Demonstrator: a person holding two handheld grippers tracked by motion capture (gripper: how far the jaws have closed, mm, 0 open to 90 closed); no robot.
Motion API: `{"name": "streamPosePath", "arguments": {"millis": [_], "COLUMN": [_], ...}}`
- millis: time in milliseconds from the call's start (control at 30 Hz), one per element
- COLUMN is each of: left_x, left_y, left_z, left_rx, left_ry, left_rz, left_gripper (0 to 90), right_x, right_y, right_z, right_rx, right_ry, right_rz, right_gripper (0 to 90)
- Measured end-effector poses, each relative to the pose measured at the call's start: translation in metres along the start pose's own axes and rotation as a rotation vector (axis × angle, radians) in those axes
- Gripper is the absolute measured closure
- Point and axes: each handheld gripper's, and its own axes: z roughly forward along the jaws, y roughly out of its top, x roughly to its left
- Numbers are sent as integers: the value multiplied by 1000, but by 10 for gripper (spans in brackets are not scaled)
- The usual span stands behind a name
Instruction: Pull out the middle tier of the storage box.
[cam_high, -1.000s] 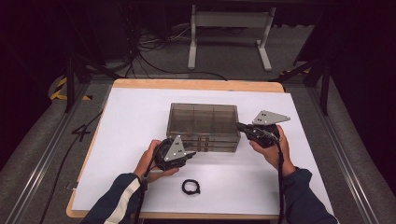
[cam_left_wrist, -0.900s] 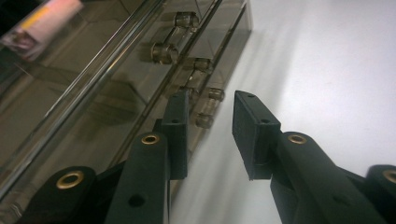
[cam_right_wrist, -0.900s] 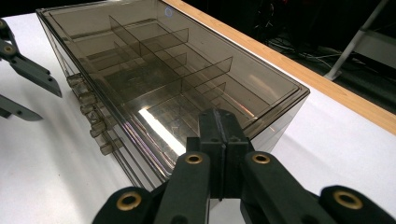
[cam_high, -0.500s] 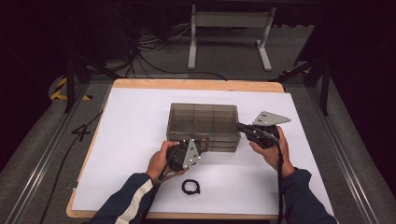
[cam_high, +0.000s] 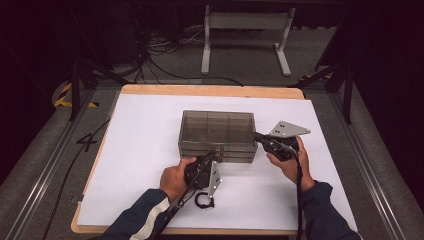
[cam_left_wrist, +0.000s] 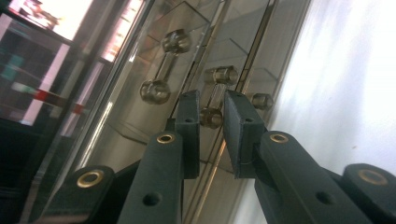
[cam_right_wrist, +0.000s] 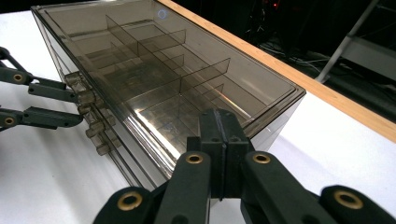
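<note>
A smoky, see-through plastic drawer box sits near the middle of the white-covered bench, its long front turned toward the person. Through the flat lid, thin partitions split the inside into rectangular compartments, seen from above in the right gripper view. The front carries stacked shallow drawers, each with a clear bar handle ending in round knobs.

The left claw is at that front, its flat black pads standing narrowly either side of the middle handle; the jaws have just been closing, and the lower knob lies between the pads, though I cannot tell if they press on it yet. The right claw is fully closed with nothing in it, its tip at the box's right end, near the top corner.

The drawers' contents are hard to make out through the tinted walls. A small black loop lies on the bench beside the left hand; what it is stays unclear.
</note>
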Motion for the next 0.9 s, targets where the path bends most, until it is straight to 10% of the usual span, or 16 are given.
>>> {"name": "streamPosePath", "arguments": {"millis": [533, 900], "left_x": [-25, -22], "left_y": [9, 9], "left_z": [5, 3], "left_rx": [89, 73], "left_ry": [185, 164], "left_rz": [355, 319], "left_gripper": [791, 794], "right_x": [1, 1], "right_y": [-1, -1], "right_z": [0, -1], "right_rx": [-7, -6], "right_ry": [-6, -6], "right_rz": [-16, -22], "right_gripper": [900, 900]}}
